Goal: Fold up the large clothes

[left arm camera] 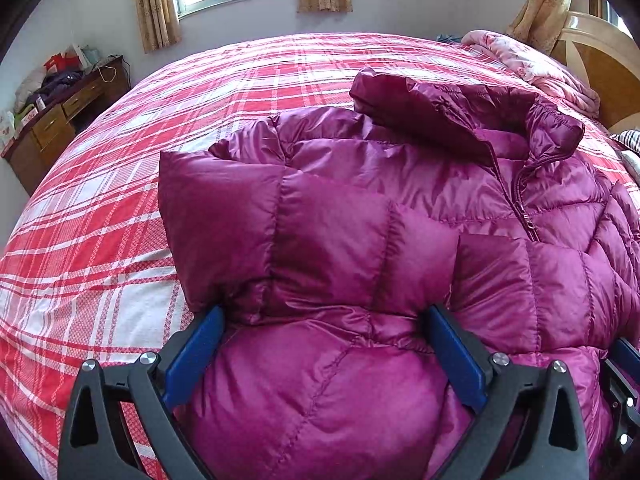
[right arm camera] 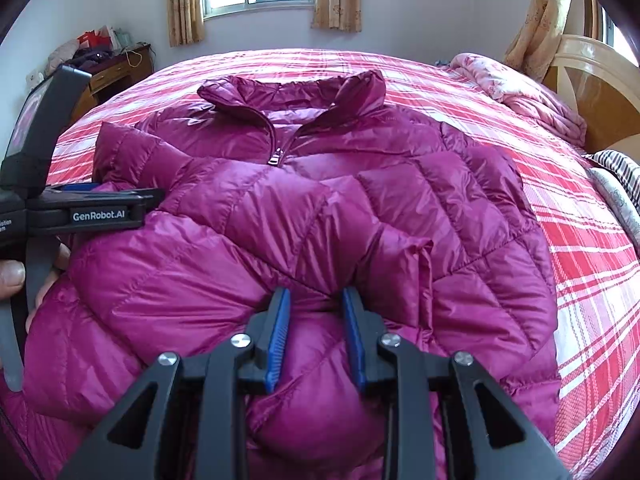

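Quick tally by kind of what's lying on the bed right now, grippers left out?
Puffer jackets: 1, magenta
Quilts: 1, pink floral, bunched by the headboard
Striped textiles: 1, at the right edge
Total: 3, all lying on the red plaid bedspread

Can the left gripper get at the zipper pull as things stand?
Probably yes. The left gripper is open with nothing clamped, and the zipper pull lies exposed on the jacket front, nothing over it.
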A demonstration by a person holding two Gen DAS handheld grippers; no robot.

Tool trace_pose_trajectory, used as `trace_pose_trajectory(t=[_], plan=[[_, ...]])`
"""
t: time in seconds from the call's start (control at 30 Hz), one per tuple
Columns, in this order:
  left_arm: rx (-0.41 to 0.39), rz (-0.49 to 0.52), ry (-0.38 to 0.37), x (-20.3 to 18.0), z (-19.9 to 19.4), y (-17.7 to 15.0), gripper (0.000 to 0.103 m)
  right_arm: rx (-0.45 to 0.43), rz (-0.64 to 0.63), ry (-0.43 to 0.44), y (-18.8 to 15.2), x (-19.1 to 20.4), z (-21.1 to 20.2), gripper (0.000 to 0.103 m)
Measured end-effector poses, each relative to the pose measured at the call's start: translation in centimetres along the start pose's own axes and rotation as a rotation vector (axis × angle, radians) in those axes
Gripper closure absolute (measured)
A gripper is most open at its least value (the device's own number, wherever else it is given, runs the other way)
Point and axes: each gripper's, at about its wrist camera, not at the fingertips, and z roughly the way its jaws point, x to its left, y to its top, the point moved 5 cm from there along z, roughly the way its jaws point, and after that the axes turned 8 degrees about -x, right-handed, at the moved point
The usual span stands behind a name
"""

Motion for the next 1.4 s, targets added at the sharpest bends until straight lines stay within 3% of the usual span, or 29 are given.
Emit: trace_pose_trajectory(t=[0.13, 0.2, 0.27, 0.43, 0.57, 0.73, 1.2, 1.4], plan=[[-0.003, -0.002, -0.001, 0.0, -0.1, -0.1, 0.002, -0.018, 0.027, 0.033, 0.4, -0.2, -0.7, 0.067], [-0.004, -0.007, 0.000, 0.1, -0.3, -0.1, 0.002, -0.037, 0.053, 0.067, 0.7, -0.1, -1.5, 0.045], [-0.014, -0.020, 0.012, 0.4, -1.1, -0.1, 0.002, -0.064, 0.040, 0.052, 1.4, 0.4, -2.4, 0.039], [-0.098, -0.110, -0.074, 1.1, -5.7, -0.4, 0.002, -0.094, 0.040, 0.049, 3.1, 0.5, -2.9, 0.039], [-0.103, -0.020, -0.111, -1.0, -7.2, -0.8, 0.002, -0.056, 0.073, 0.016, 3.2, -0.9, -1.0, 0.040], [-0.082, 0.132, 0.015, -3.0, -5.1, -2.2, 0.002, -0.034, 0.029, 0.002, 2.0, -1.1, -0.5, 0.043], [-0.044, 0.140, 0.031, -3.1, -3.7, -2.5, 0.001, -0.001, -0.045, -0.045, 0.8, -0.4, 0.5, 0.042], [-0.049, 0.150, 0.047, -2.8, -5.2, -1.8, 0.001, -0.006, -0.040, 0.002, 1.1, -0.6, 0.0, 0.041]])
